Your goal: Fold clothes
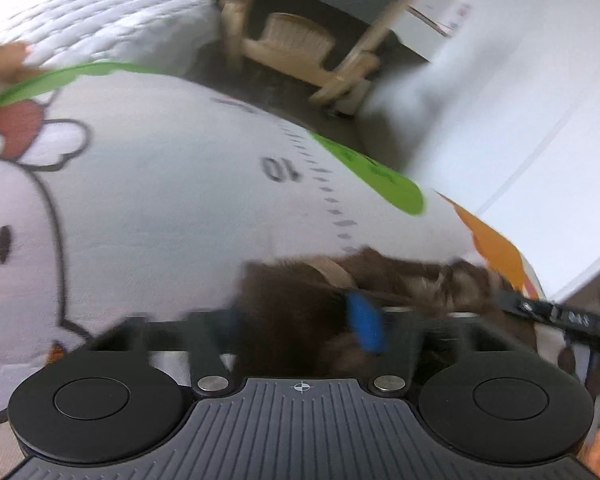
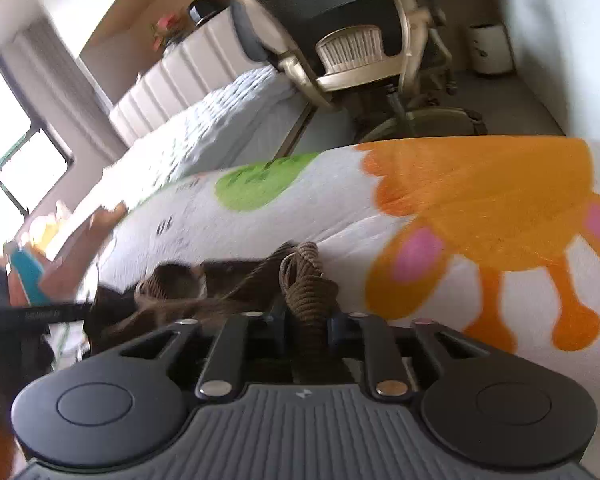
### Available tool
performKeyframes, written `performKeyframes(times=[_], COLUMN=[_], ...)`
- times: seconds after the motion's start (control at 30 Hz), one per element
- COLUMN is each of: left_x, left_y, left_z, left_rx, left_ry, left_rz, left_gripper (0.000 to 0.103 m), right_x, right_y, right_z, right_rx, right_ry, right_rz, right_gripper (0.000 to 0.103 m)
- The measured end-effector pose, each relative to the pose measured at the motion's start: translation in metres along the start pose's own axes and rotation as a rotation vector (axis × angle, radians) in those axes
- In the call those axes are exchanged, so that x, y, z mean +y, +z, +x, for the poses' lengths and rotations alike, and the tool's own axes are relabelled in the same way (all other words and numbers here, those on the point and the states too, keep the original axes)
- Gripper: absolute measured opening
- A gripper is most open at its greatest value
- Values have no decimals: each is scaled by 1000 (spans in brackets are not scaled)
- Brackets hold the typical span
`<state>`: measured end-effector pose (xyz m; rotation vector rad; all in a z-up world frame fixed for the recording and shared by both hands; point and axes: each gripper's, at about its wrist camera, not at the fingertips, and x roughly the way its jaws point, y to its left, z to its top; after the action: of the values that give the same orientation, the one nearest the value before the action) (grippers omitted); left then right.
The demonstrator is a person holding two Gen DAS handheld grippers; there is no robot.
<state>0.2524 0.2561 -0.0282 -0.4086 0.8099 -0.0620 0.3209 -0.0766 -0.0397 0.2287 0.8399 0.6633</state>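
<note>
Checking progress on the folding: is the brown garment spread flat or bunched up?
Bunched up. The brown garment lies in a crumpled heap on the cartoon mat, one knitted edge pinched in the right tongs.

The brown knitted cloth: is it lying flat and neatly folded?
No, the brown knitted cloth is bunched up between the right gripper's fingers on the cartoon blanket.

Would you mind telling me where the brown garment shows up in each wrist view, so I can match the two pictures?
Left wrist: the brown garment lies at lower centre, stretching right, just ahead of the hand-held gripper.
Right wrist: it sits at lower centre-left, a bunched end rising between the jaws.
Shared landmark: the green patch on the printed white mat.
</note>
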Motion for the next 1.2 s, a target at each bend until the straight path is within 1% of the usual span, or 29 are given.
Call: performKeyframes(times=[0.03,0.07,0.17,0.3,0.37,0.43,0.53,0.57,0.6,0.63,0.7,0.73,0.8,0.83,0.87,0.9,0.93,0.97,1.0,1.07,1.13,1.2], left_x=[-1,-1,-7,-28,-35,-39,-41,-40,-39,-36,-32,-30,-26,-25,-23,-21,-18,-14,-11,-3,3,7], left_y=[-1,0,-1,-29,-54,-82,-127,-141,-155,-165,-183,-189,-194,-193,-190,-186,-179,-172,-165,-150,-135,-128], left_z=[-3,-10,-54,-129,-159,-180,-193,-194,-194,-194,-192,-193,-197,-201,-204,-208,-212,-214,-216,-218,-208,-186], left_rx=[-3,-14,-70,-141,-158,-152,-81,-48,-14,16,73,92,116,122,121,117,111,105,96,73,67,101], left_ry=[2,-9,-85,-174,-198,-193,-186,-181,-176,-175,-173,-174,-184,-197,-216,-234,-257,-281,-297,-311,-303,-297], left_rz=[8,10,64,195,248,291,355,366,376,377,372,375,382,382,378,368,348,324,289,199,93,11], left_gripper=[14,12,9,9,9,9,11,16,25,31,53,56,67,72,81,88,91,94,94,94,94,94], right_x=[7,13,31,67,81,87,84,82,79,75,63,56,43,36,30,26,21,17,13,5,0,3], right_y=[0,2,0,-33,-64,-94,-144,-159,-173,-184,-200,-201,-203,-204,-200,-195,-190,-182,-175,-157,-146,-137], right_z=[-8,-23,-80,-160,-190,-208,-219,-221,-222,-222,-226,-232,-245,-251,-261,-268,-275,-279,-278,-268,-248,-215], right_rx=[-20,-50,-136,-202,-207,-187,-117,-90,-63,-41,-2,-2,0,-2,-26,-52,-78,-106,-125,-150,-136,-79], right_ry=[-7,10,37,27,13,0,-58,-86,-114,-147,-198,-203,-212,-216,-213,-198,-183,-159,-130,-36,45,89], right_rz=[-26,-40,-76,-195,-240,-265,-285,-294,-304,-317,-310,-293,-259,-241,-217,-180,-141,-90,-41,76,165,195], right_gripper=[15,14,14,13,13,13,14,15,18,18,26,28,43,46,51,53,55,59,63,65,67,69])
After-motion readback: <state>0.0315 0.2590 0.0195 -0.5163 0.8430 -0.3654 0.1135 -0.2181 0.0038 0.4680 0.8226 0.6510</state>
